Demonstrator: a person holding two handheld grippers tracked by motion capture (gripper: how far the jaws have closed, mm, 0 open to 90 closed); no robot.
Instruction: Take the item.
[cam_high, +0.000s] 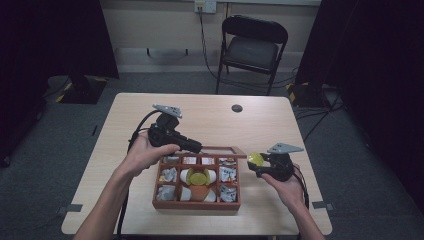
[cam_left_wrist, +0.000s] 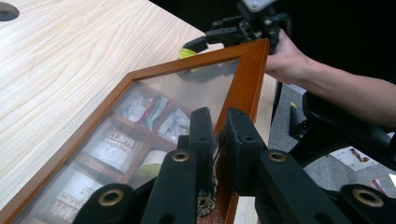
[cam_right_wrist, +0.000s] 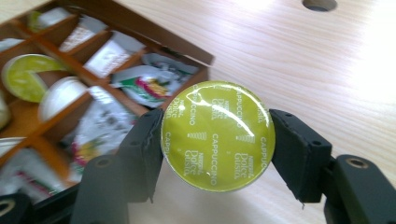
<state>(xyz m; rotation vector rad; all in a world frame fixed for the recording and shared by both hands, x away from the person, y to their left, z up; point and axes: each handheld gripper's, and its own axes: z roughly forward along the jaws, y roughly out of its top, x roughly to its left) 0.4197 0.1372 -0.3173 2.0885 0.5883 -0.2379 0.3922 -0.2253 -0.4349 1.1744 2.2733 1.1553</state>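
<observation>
Left claw (cam_high: 196, 146) is nipped on the front rail of the glass-paned wooden lid (cam_left_wrist: 187, 88), its two black jaws pressed against the reddish-brown frame from either side; in the left gripper view the lid stands tilted up on edge, with paper sachets (cam_left_wrist: 112, 144) seen blurred through the pane. Right claw (cam_right_wrist: 217, 140) is spread about as wide as the round yellow-green foil-topped coffee capsule (cam_right_wrist: 217, 135) it pinches by the rim, the foil printed "Cappuccino" and facing its camera. In the high view this capsule (cam_high: 255, 159) sits just right of the compartmented reddish-brown wooden box (cam_high: 196, 204), level with the far right corner, and not touching it.

Below and between the two claws, the box rests on the pale wood-grain bench (cam_high: 210, 115), toward the person's edge. Its small square cells hold white and printed sachets, and the middle cells hold another yellow-green capsule (cam_high: 198, 176) and white capsule cups (cam_right_wrist: 60, 95). A round dark cable hole (cam_high: 237, 108) lies in the bench beyond the claws.

Past the far edge of the bench stands a black folding chair (cam_high: 252, 47) on grey carpet (cam_high: 350, 165), against a pale wall with a socket and hanging cables. Dark curtains (cam_high: 45, 40) flank both sides of the room. Bare forearms (cam_high: 107, 200) enter from the near edge.
</observation>
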